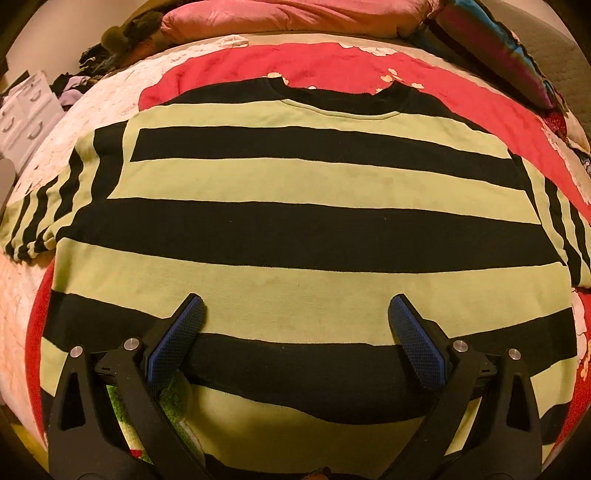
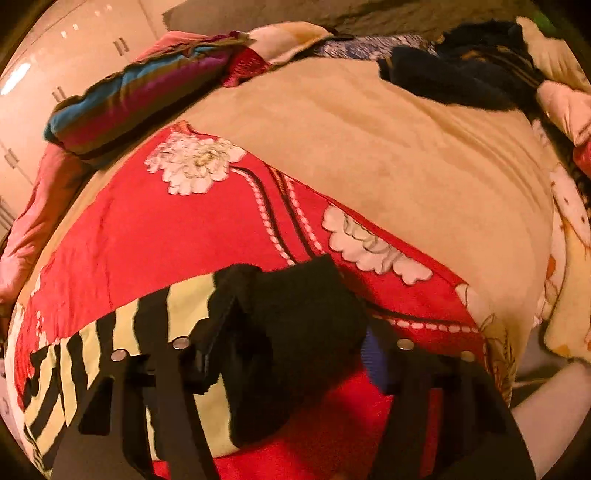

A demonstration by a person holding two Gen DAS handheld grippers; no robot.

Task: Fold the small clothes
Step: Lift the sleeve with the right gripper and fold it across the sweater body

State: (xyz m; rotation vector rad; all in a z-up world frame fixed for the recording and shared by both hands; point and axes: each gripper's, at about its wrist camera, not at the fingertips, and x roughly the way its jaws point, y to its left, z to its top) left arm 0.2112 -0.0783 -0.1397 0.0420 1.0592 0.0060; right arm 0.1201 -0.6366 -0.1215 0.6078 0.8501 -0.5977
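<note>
Right wrist alone shows jaws pinching shirt (image 2: 303, 314).

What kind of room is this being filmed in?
Most likely a bedroom: a green-and-black striped shirt lies on a bed's red floral cover, with a pink satin pillow at its head and glossy white wardrobe doors beside.

Warm yellowish light falls on a bed (image 2: 369, 147) covered by a red floral sheet (image 2: 147, 229) and a tan blanket (image 2: 388, 155). Pink pillows (image 1: 280, 18) lie at its far end, a white drawer unit (image 1: 26, 110) stands far left, and glossy cabinet doors (image 2: 81, 55) reflect the lamps
</note>
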